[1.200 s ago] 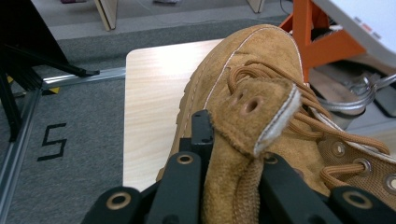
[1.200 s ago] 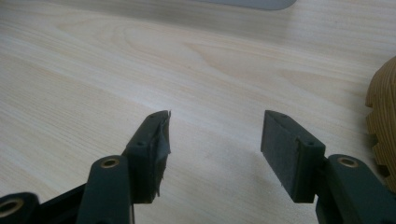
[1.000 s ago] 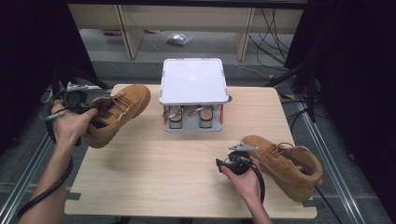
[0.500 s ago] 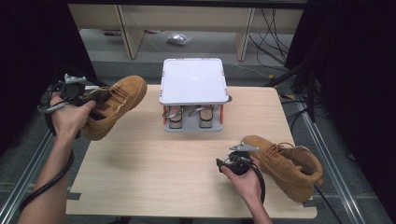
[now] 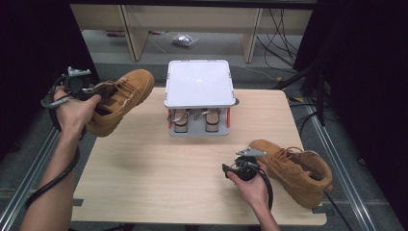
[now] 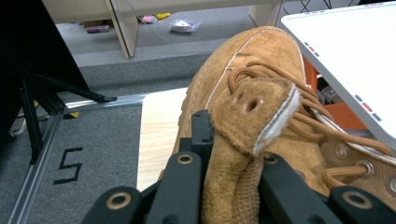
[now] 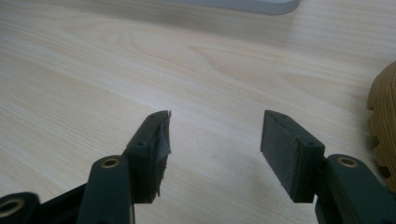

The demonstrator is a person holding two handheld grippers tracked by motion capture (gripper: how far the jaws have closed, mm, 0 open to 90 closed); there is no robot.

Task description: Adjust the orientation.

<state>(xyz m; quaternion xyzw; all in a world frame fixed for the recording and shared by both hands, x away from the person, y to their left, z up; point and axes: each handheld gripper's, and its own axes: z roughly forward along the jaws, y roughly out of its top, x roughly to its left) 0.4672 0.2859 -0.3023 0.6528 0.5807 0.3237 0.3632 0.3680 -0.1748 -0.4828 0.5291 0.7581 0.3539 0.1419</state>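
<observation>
Left jaws clench the soft suede collar of the boot (image 6: 261, 107), lifted; bulky, likely floppy there, so support the sole. Right jaws stand released above the tabletop (image 7: 140, 56).

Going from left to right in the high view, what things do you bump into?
Left gripper → boot it holds → white-topped stand → right gripper → boot lying on the table.

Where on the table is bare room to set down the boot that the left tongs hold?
The widest bare patch of the table lies in front of the white stand, left of the right tongs. The held boot hangs above the bare left edge. It is crowded at the right front, around the second boot.
</observation>
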